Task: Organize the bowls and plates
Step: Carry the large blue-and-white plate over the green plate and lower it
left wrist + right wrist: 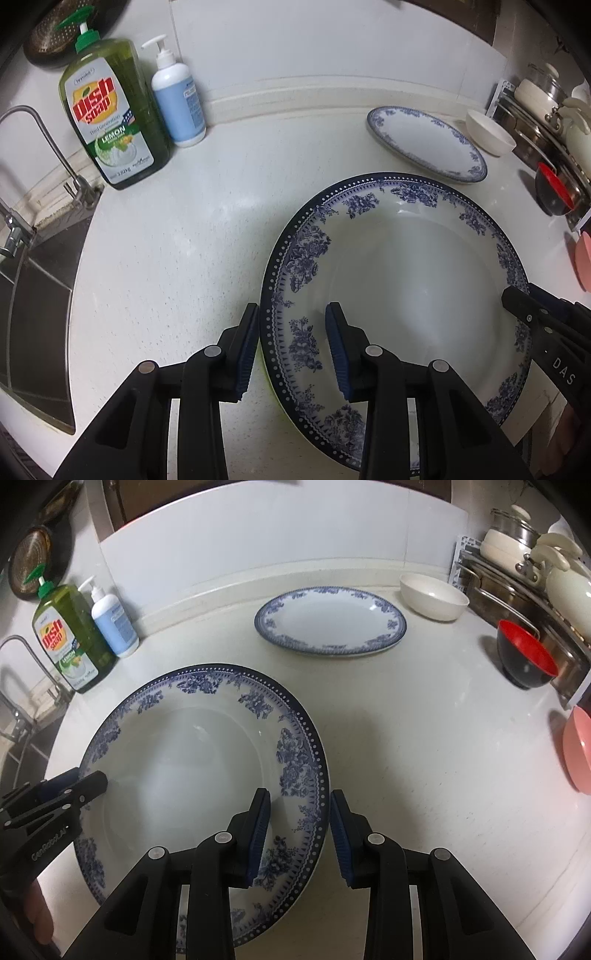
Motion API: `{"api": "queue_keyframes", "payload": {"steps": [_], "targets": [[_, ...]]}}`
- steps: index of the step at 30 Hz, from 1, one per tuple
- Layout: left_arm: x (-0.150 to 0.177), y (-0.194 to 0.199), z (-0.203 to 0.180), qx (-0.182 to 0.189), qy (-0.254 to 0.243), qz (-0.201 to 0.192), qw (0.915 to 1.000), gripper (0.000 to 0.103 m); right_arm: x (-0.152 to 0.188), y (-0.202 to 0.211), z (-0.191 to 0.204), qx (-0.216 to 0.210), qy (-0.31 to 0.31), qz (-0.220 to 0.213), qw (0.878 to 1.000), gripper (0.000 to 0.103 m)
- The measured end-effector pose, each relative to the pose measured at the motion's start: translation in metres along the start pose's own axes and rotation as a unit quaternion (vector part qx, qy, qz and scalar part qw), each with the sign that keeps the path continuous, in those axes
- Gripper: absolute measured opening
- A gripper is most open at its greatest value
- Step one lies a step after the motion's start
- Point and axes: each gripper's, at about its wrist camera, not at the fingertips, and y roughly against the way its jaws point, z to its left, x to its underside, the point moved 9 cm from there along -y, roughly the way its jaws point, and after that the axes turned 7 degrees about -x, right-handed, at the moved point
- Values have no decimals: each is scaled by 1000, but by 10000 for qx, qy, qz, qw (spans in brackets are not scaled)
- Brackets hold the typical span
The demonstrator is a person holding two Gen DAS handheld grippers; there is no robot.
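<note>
Blue-padded fingers of the left hand-held gripper (291,354) straddle the left rim of the large round blue-and-white floral porcelain plate (406,295), 1 finger outside the rim and 1 over the well, spread with a gap and not yet pinching. On the opposite side of that plate, the right hand-held gripper (300,834) straddles the right rim the same way, jaws likewise spread. So the plate lies directly between the 2 grippers, on the white speckled worktop (424,757), each arm equally near its own edge. Beyond the plate, toward the wall, sits an oval blue-rimmed white platter (330,622), its long axis running left to right; just right of that platter is a white bowl (434,596). Likely the coming move closes both grippers on the rims and carries the plate forward toward the platter.
</note>
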Motion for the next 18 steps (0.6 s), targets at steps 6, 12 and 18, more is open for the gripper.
{"api": "queue_keyframes", "payload": {"steps": [6, 12, 18], "targets": [[8, -10, -1, -3, -27, 122, 9999, 35, 7, -8, 1, 57, 28, 165, 9998, 34], [13, -15, 0, -18, -39, 185, 9998, 34, 10, -13, 2, 117, 61, 270, 9995, 34], [15, -20, 3, -23, -4, 239, 9997, 34, 12, -15, 4, 127, 84, 316, 9994, 35]]}}
